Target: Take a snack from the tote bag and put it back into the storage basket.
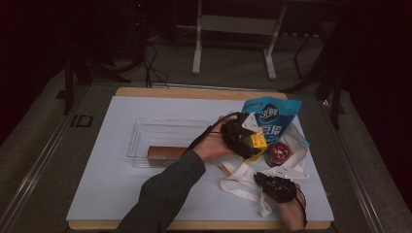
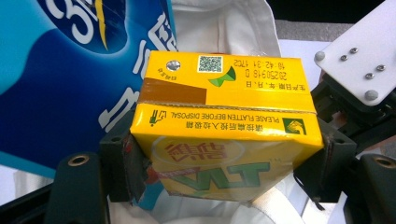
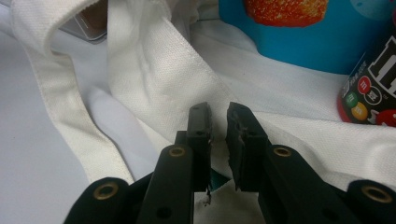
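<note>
the yellow drink carton [image 2: 224, 135] is clamped in the left gripper [image 1: 245, 138] above the white bag [image 1: 243, 182], whose edge is pinched by the nearly closed right gripper [image 3: 219, 140], so lifting looks done and placement remains

Dim, grainy high view; both close views brighter, softly blurred.
</note>
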`<state>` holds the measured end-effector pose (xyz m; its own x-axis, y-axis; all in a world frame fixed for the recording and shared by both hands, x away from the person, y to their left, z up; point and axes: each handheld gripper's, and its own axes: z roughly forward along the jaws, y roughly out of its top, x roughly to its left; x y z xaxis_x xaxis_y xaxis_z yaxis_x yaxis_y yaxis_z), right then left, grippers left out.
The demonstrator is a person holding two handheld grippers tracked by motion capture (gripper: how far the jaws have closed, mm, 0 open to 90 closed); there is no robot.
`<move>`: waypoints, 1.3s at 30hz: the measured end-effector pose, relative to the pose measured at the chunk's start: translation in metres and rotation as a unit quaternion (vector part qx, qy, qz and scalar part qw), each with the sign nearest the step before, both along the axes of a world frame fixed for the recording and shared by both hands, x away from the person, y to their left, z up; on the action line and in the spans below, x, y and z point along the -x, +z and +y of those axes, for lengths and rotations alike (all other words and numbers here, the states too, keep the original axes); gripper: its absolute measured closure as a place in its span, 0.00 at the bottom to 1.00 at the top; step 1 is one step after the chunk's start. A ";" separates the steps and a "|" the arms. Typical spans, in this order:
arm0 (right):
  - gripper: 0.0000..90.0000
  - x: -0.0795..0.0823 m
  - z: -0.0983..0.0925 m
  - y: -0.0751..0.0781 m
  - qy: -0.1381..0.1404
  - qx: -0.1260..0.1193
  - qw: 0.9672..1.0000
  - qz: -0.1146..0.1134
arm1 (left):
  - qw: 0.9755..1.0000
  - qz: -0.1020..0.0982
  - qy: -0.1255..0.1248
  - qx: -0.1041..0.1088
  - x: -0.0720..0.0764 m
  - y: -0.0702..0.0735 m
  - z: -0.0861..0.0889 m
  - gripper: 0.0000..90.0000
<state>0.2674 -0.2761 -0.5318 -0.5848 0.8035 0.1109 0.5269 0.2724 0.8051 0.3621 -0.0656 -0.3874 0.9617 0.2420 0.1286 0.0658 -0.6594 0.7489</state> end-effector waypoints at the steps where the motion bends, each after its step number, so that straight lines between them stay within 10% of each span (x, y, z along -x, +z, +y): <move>1: 0.88 0.000 0.000 0.000 0.000 0.000 1.000 0.000 | 1.000 -0.001 0.000 0.000 0.000 0.000 0.001 0.32; 39: 0.88 0.000 0.000 -0.001 -0.002 -0.002 1.000 -0.001 | 0.999 0.000 0.039 0.029 0.000 0.022 0.062 0.32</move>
